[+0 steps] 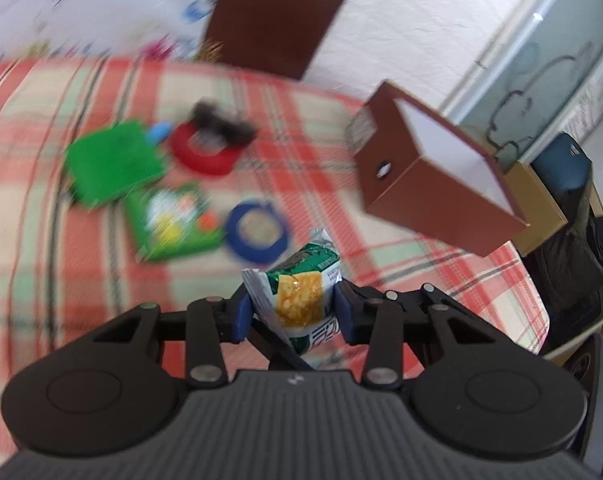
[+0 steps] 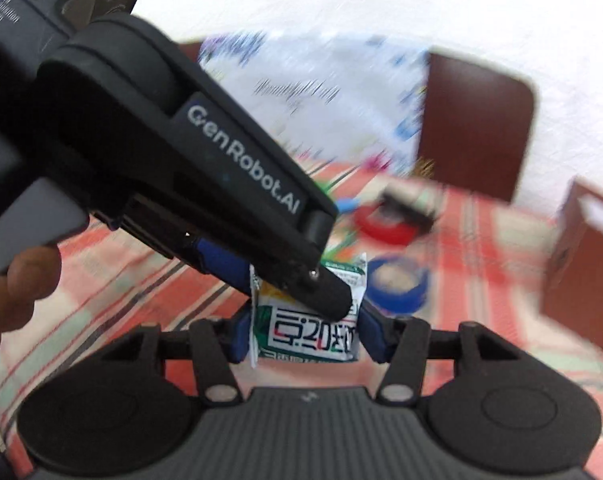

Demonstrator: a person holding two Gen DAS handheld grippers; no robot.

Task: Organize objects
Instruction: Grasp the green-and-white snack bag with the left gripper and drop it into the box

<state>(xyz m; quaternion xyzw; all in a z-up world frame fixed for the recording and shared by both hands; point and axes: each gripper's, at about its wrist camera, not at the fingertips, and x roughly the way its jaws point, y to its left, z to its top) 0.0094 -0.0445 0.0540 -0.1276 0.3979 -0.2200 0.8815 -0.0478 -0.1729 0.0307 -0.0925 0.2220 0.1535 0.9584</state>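
- Holding one small snack packet [image 1: 301,292] together, both grippers sit above the checked table [image 1: 81,280].
- The left gripper [image 1: 291,312] has its blue fingers [image 1: 241,314] clenched on the packet's sides.
- The right gripper [image 2: 303,334] grasps the same packet [image 2: 309,336] from the other end, just under the left one.
- The brown box [image 1: 433,184] waits to the right, open.
- If both pull apart, the thin wrapper could tear.
- If one lets go too early, the packet could slip and drop near the blue tape ring [image 1: 257,236].
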